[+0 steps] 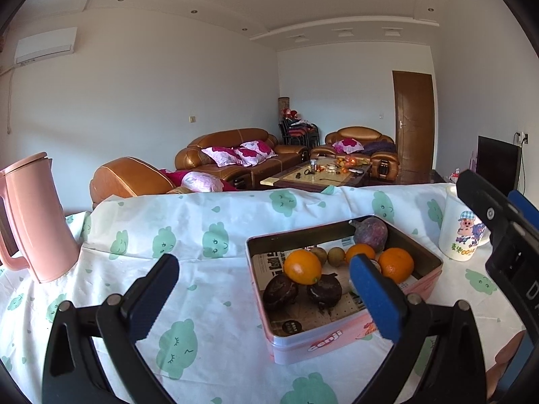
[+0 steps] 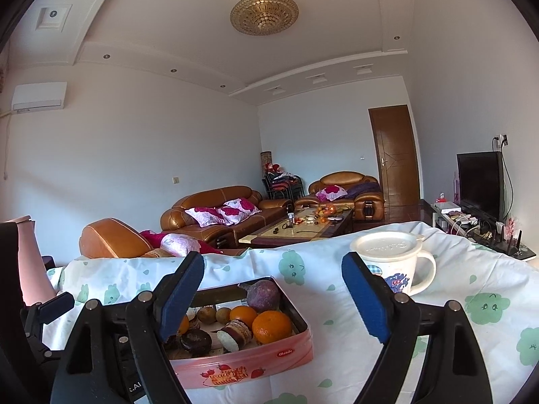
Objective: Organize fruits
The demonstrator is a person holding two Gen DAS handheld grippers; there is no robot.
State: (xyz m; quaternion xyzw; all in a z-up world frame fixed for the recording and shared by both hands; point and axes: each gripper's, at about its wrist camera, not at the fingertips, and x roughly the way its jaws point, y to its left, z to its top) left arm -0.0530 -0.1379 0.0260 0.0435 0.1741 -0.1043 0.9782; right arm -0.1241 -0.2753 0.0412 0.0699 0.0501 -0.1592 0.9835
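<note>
1. the pink tin [image 1: 337, 340] sat on the cloth [image 1: 209, 303] that covered the bench, open at the top, with the fruit inside.
2. in the left view the blue pad of one finger [image 1: 374, 299] covered the tin's right near corner and part of a cut dark item behind it; what that item was could not be told.
3. in the right view a finger [image 2: 178, 299] hid the tin's left end, so only a sliver of one orange [image 2: 183, 325] showed there.
4. clearly seen in the tin: another orange [image 1: 302, 266] at the left, two more toward the right, two small brown fruits [image 1: 328, 255] behind them, a purple fruit [image 1: 372, 229] in the far corner, and two dark round ones [image 1: 279, 291] near the front.
5. printed paper lined the tin's floor; its text was too small to read.
6. the left gripper [image 1: 266, 298] hung low over the cloth just before the tin, fingers wide apart, holding nothing.
7. the right gripper [image 2: 273, 298] pointed between tin and mug [image 2: 392, 261], fingers likewise spread and empty; its black body cut into the right edge of the left view and partly masked the mug.
8. the mug, lidded and with a cartoon print, stood right of the tin, near but apart.
9. a pink jug [image 1: 37, 219] stood at the far left, cut off by the frame edge.
10. sofas [image 1: 235, 155] and a low table lay beyond the bench, too small for detail.
</note>
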